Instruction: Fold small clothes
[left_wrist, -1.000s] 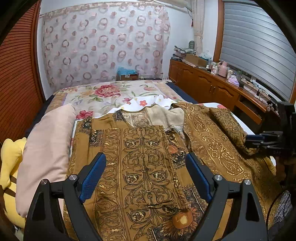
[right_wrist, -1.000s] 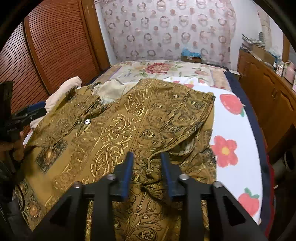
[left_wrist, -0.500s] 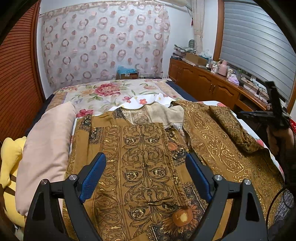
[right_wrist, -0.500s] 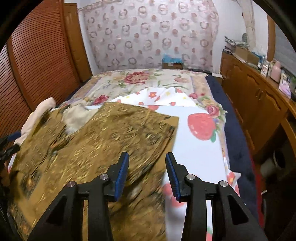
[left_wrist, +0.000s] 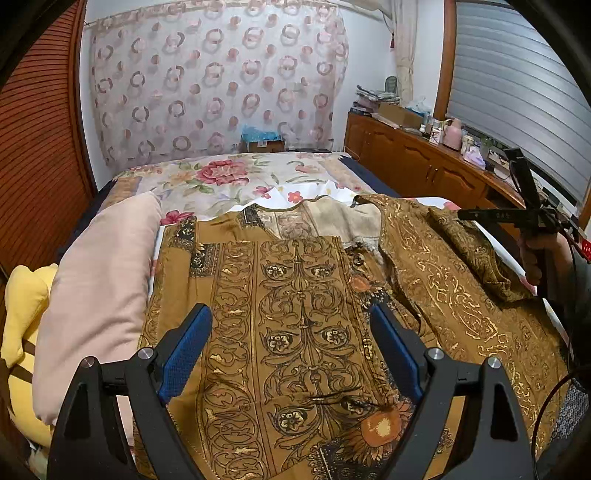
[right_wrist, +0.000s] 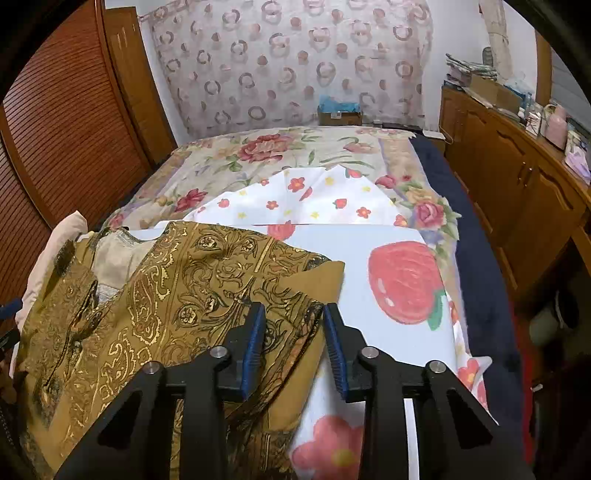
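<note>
Shirt (left_wrist: 295, 332) lying spread on bed (right_wrist: 369, 236), left gripper (left_wrist: 291, 350) hovering wide apart, right gripper (right_wrist: 291, 332) parted and empty beside folded sleeve (right_wrist: 229, 280), risking loose flap sliding unfolded.

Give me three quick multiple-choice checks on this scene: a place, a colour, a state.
1. The pillow lies where, seen from the left wrist?
A left of the shirt
B on the shirt
C on the cabinet

2. The gripper pads are
A red
B blue
C white

3. The right gripper is
A shut on the shirt
B shut on the sheet
C open, holding nothing

Answers:
1 A, it lies beside the shirt's left edge.
2 B, blue in both views.
3 C, jaws apart over the shirt's edge.
</note>
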